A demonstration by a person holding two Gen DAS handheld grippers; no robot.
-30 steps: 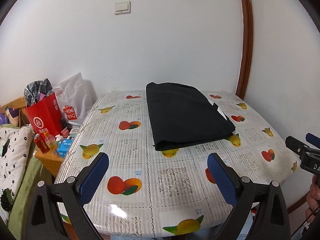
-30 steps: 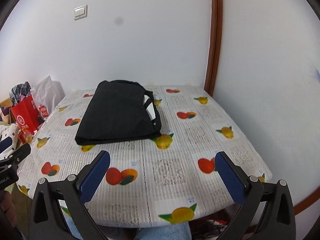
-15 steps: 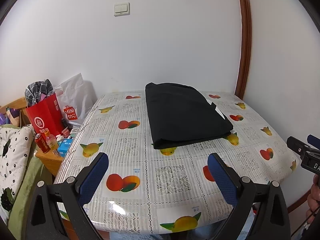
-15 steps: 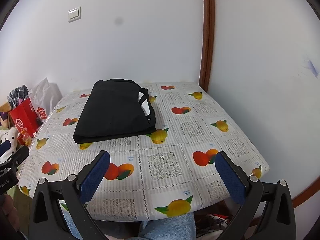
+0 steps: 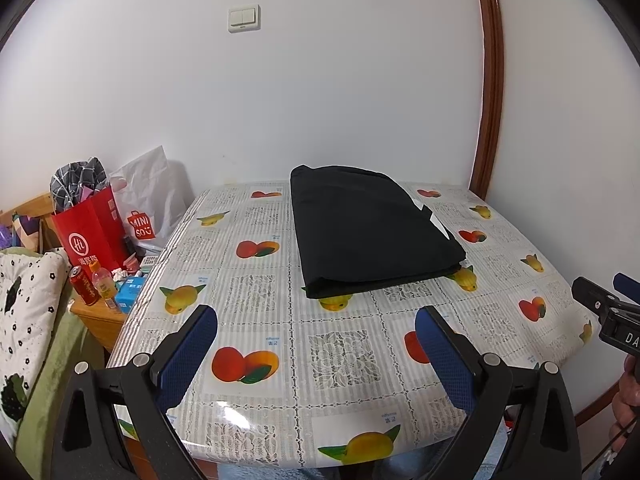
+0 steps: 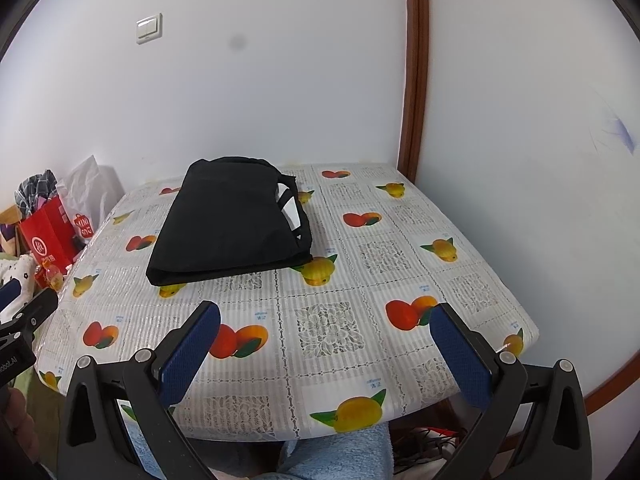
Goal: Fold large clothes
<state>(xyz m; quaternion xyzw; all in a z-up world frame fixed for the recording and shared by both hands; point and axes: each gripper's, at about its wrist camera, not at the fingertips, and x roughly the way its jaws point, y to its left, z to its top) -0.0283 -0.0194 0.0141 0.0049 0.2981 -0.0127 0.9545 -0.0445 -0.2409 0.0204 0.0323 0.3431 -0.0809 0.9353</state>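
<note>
The right tongs [image 5: 612,300] are cut off by the frame edge; garment's [image 6: 228,220] inner layers hidden.

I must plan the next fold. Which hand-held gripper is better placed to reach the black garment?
Left, slightly. The folded black garment lies straight ahead of the left hand-held gripper; from the right hand-held gripper it sits off to the left. Both are open and apart from it.

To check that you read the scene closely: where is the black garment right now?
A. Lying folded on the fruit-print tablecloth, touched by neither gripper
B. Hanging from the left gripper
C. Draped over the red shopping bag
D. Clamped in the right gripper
A: the black garment lies folded on the fruit-print tablecloth, while the left gripper and right gripper stand open and empty, short of it.
</note>
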